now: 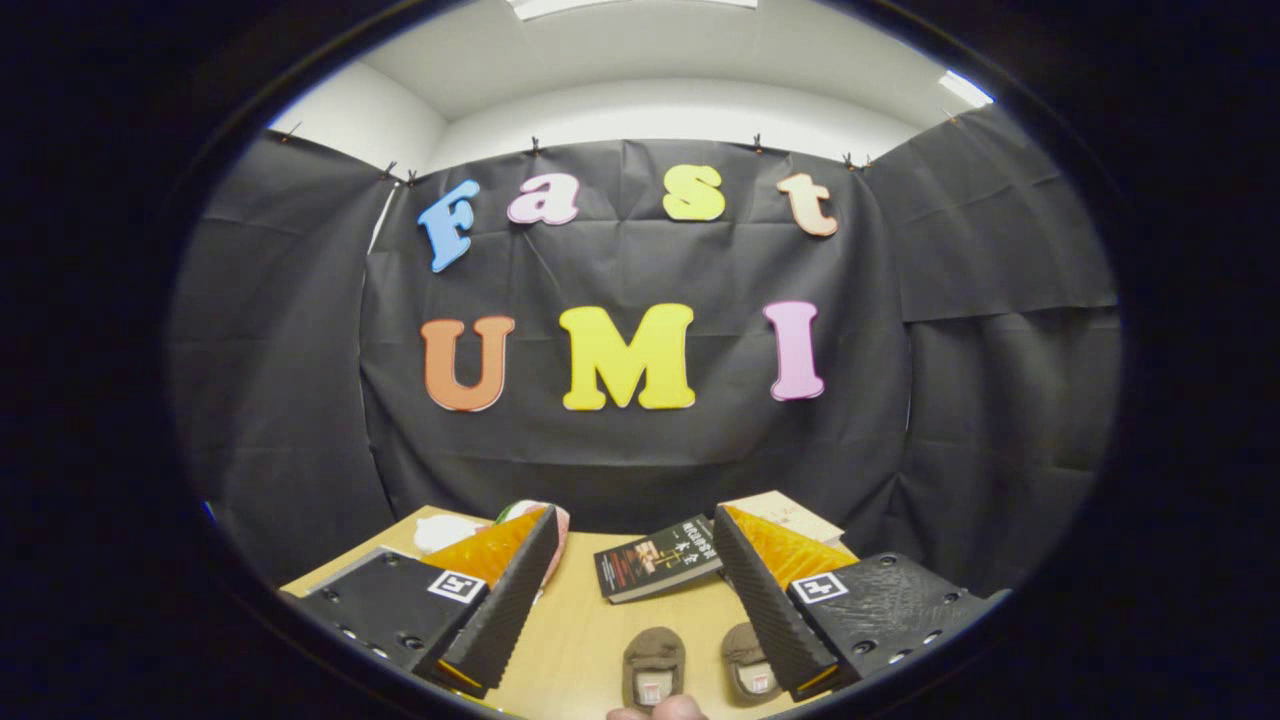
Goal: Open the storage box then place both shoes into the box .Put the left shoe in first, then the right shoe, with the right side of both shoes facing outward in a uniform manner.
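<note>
shoes (pixel 700 672): two small brown slippers lying side by side at six o'clock on the counter (pixel 590 630), likely soft, light.
tongs (pixel 630 590): hanging wide apart, holding nothing.
hold: probably pinching a heel rim.

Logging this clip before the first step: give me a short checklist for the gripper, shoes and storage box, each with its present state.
1. Gripper open, nothing between its fingers: ok.
2. Both shoes on the table, side by side, between the fingers: ok.
3. Which shoe is left: cannot tell.
4. Storage box located: cannot tell; nothing here can be identified as it.
5. Book beyond the shoes, apart from them: ok.
6. Fingertip near the shoes: not ok.
</note>
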`<state>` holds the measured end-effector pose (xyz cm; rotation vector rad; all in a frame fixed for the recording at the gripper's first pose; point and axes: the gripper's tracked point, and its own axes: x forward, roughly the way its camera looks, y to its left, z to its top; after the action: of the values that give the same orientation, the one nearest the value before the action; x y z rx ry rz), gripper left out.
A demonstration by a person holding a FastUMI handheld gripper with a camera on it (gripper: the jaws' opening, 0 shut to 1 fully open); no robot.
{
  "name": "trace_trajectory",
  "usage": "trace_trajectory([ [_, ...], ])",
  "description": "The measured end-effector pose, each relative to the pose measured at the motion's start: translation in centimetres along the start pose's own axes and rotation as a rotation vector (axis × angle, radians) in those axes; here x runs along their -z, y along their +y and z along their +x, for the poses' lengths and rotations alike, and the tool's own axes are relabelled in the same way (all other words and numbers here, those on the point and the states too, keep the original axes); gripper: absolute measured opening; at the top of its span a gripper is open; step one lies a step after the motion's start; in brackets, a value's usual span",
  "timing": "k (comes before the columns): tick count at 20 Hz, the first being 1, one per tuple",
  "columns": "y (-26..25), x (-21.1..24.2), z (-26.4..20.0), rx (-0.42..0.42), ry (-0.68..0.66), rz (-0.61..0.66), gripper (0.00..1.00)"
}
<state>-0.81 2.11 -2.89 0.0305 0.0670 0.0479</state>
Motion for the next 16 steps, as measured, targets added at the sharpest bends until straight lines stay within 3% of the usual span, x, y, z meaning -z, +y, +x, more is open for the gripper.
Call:
trace_trajectory([
  [7, 3.7, 5.6, 0.7, -0.105, 0.106, 0.067, 0.95],
  [16, 14.1, 18.0, 3.4, -0.285, 0.312, 0.144, 0.95],
])
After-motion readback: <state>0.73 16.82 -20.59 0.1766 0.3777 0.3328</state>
